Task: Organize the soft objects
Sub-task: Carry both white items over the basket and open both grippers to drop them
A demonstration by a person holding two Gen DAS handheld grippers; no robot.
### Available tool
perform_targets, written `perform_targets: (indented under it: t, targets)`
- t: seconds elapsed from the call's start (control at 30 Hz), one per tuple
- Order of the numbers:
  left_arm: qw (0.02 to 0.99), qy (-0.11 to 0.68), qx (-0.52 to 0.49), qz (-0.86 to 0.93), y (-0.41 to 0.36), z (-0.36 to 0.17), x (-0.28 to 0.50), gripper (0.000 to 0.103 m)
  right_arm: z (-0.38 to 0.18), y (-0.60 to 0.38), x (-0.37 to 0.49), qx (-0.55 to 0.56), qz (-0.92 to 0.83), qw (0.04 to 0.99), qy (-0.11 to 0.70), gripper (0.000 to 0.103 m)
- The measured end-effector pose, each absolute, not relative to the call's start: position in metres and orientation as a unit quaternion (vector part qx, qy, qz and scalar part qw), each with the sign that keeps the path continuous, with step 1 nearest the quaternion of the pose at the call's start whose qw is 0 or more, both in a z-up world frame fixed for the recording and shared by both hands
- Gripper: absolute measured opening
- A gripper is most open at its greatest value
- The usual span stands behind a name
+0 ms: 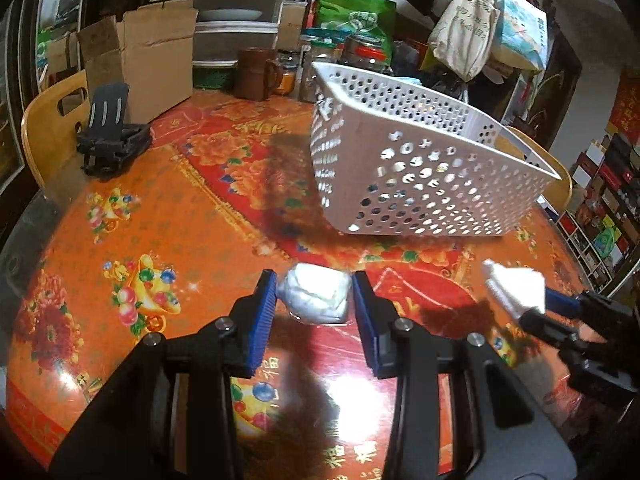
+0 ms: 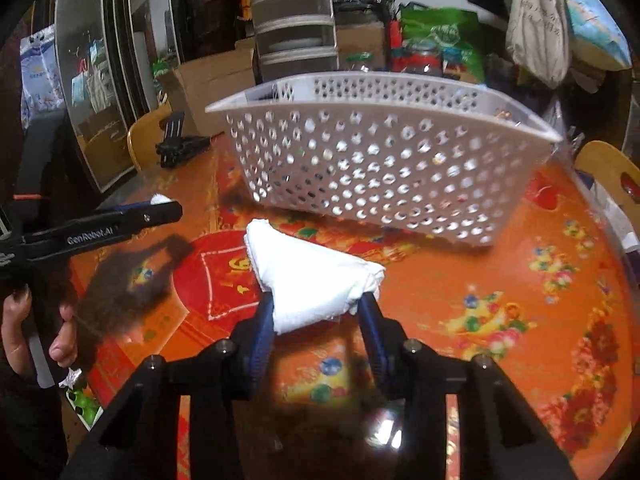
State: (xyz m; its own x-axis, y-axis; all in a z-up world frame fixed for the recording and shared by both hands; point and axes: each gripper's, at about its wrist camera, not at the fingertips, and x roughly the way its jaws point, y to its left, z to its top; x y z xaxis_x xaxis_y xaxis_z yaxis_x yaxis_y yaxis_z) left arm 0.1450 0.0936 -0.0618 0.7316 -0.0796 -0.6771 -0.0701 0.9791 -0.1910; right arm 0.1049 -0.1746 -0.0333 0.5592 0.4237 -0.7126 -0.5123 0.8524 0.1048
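One round table (image 1: 192, 208) fills the middle of both views, covered in an orange-red cloth printed with flowers and gold ingots; there are Chinese characters on it near the bottom edge of the left wrist view, too warped to read properly. One white perforated basket (image 1: 420, 168) sits upper right of center in that view, and upper center in the right wrist view (image 2: 372, 168). Two soft things total: a folded white towel (image 2: 316, 284) pinched between the blue pads of the right gripper (image 2: 320, 320), held just above the cloth in front of the basket, and a crumpled grey-white cloth bundle (image 1: 318, 298) lying on the table between the fingers of the left gripper (image 1: 316, 300), whose jaws stand wide, neither pad clearly touching it. At the left edge of the right wrist view, the left gripper's arm reads "GenRobot.AI". One black folding stand (image 1: 112, 140) sits upper left.
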Motion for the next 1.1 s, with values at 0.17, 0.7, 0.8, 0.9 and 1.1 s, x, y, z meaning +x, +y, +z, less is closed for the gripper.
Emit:
perform_targets:
  t: [0.17, 0.7, 0.8, 0.9, 1.1]
  targets:
    - [0.932, 0.352, -0.089, -0.009, 0.082, -0.047, 0.139, 0.036, -0.012, -0.194, 0.095, -0.046, 0.254, 0.896, 0.361, 0.041]
    - [0.951, 0.301, -0.060, -0.028, 0.061, 0.039, 0.123, 0.036, 0.068, -0.241, 0.087, -0.039, 0.226, 0.930, 0.286, 0.041]
    - [0.955, 0.290, -0.058, -0.034, 0.059, 0.065, 0.129, 0.036, 0.085, -0.243, 0.093, -0.045, 0.222, 0.934, 0.276, 0.041]
    - [0.957, 0.282, -0.061, -0.040, 0.056, 0.098, 0.145, 0.036, 0.105, -0.244, 0.108, -0.055, 0.218, 0.936, 0.271, 0.041]
    - [0.954, 0.292, -0.061, -0.041, 0.049, 0.141, 0.194, 0.036, 0.138, -0.237, 0.148, -0.068, 0.201, 0.937, 0.277, 0.041]
